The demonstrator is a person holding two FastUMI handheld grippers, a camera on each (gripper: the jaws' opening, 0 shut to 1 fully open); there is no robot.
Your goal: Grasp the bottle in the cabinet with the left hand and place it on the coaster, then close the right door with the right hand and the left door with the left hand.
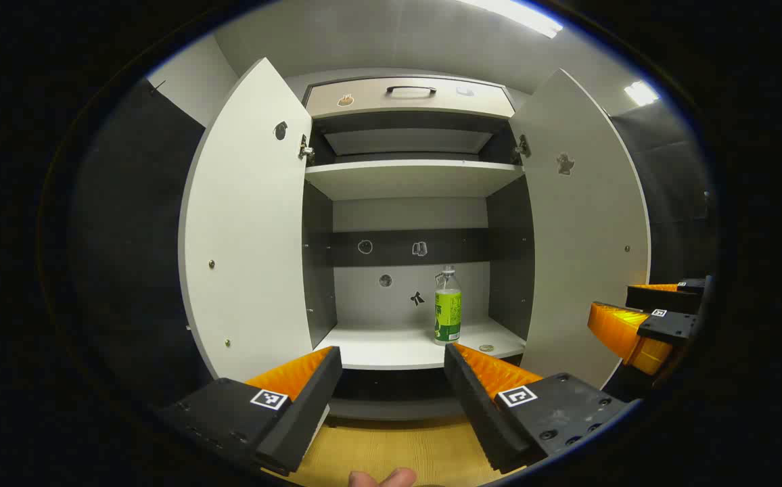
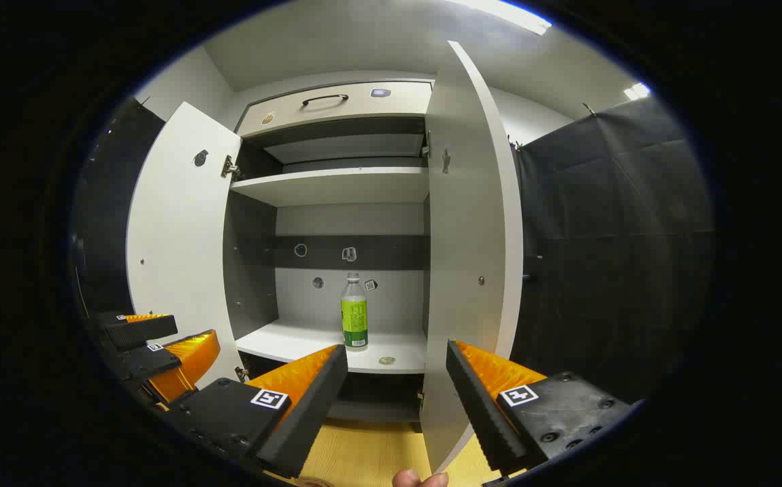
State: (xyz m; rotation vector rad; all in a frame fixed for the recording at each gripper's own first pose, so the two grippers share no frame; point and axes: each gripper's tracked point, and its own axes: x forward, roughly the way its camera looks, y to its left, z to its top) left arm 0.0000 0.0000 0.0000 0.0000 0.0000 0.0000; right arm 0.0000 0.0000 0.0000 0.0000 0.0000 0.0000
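A clear bottle (image 1: 447,308) with a green label stands upright on the lower shelf (image 1: 391,348) of the open cabinet, toward its right side. A small round coaster (image 1: 486,348) lies on the shelf just right of it. Both doors hang wide: the left door (image 1: 245,223) and the right door (image 1: 584,230). My left gripper (image 1: 393,365) is open in front of the shelf, well short of the bottle. In the right gripper view the bottle (image 2: 354,314) and coaster (image 2: 386,360) show past the right door's edge (image 2: 472,223). My right gripper (image 2: 396,368) is open and holds nothing.
An upper shelf (image 1: 411,177) and a drawer with a dark handle (image 1: 410,89) sit above. Wooden floor (image 1: 391,453) lies below the cabinet. The right gripper (image 1: 641,321) appears at the right of the left gripper view; the left gripper (image 2: 161,355) at the left of the right gripper view.
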